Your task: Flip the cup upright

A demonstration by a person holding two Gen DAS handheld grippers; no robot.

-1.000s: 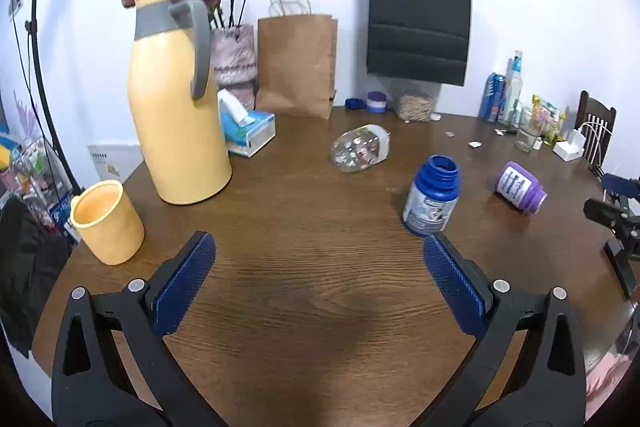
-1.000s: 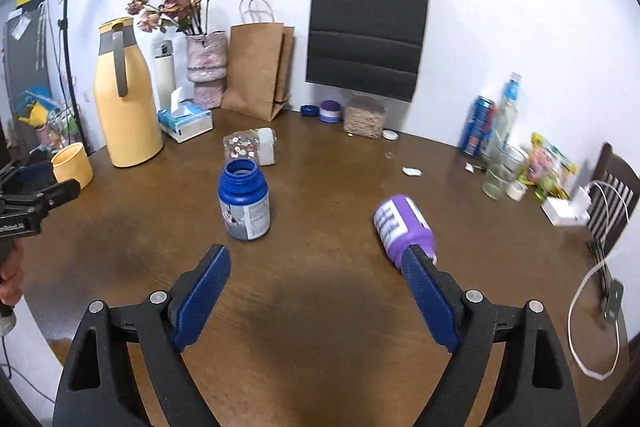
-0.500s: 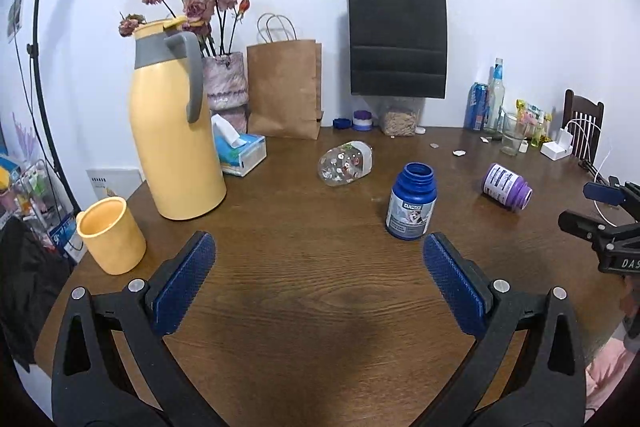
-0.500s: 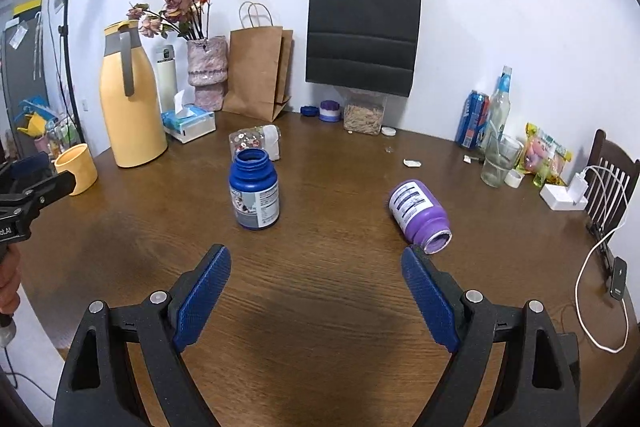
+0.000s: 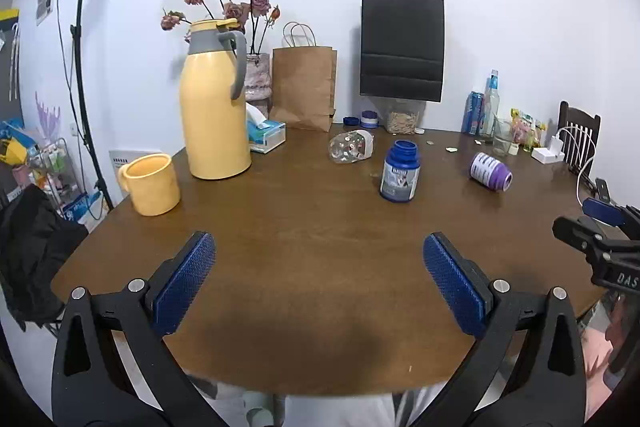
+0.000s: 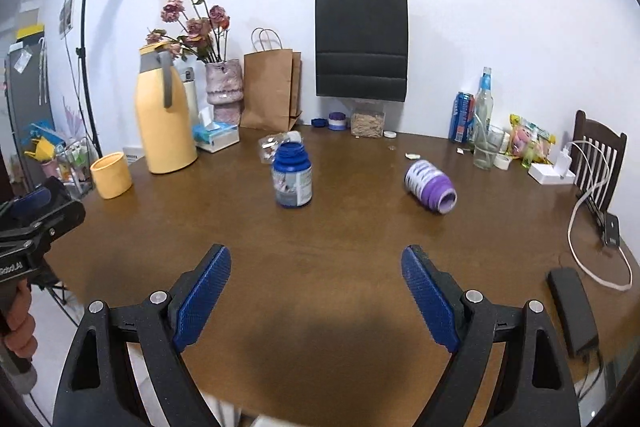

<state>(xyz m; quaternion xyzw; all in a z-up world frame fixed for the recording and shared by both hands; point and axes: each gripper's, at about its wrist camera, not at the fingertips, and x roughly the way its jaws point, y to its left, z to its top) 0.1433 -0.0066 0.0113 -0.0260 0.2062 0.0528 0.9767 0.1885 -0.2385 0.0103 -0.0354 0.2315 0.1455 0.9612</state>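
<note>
At the far left edge of a brown wooden table (image 5: pixel 320 247) stood a yellow cup (image 5: pixel 150 183), the object to be set upright; it was a plain, smooth, pale-yellow mug with a small handle on its left side, and it sat on its base with its open mouth facing up. Just to its right, and a little farther back, stood a tall yellow thermos jug (image 5: pixel 214 103) with a grey collar and handle, upright. Behind the jug was a vase of dried pink flowers (image 5: pixel 228 3), and beside it a blue tissue box (image 5: pixel 266 135) and a brown paper bag (image 5: pixel 304 87). Farther right, a black paper bag (image 5: pixel 402 47) hung against the white wall. On the table's middle, a clear plastic bottle (image 5: pixel 352 146) lay on its side, and near it a dark blue jar (image 5: pixel 400 171) stood upright with no lid. To the right of that, well apart, a purple bottle (image 5: pixel 490 171) lay on its side with its open mouth toward the camera. In the foreground, the left gripper (image 5: pixel 320 269) hovered above the near table edge, its blue-padded jaws spread wide with nothing between them. The right gripper (image 6: pixel 316 273) likewise hovered over the near edge with its jaws wide apart and empty, well short of the jar and the purple bottle. The yellow cup was well apart from both grippers.
</note>
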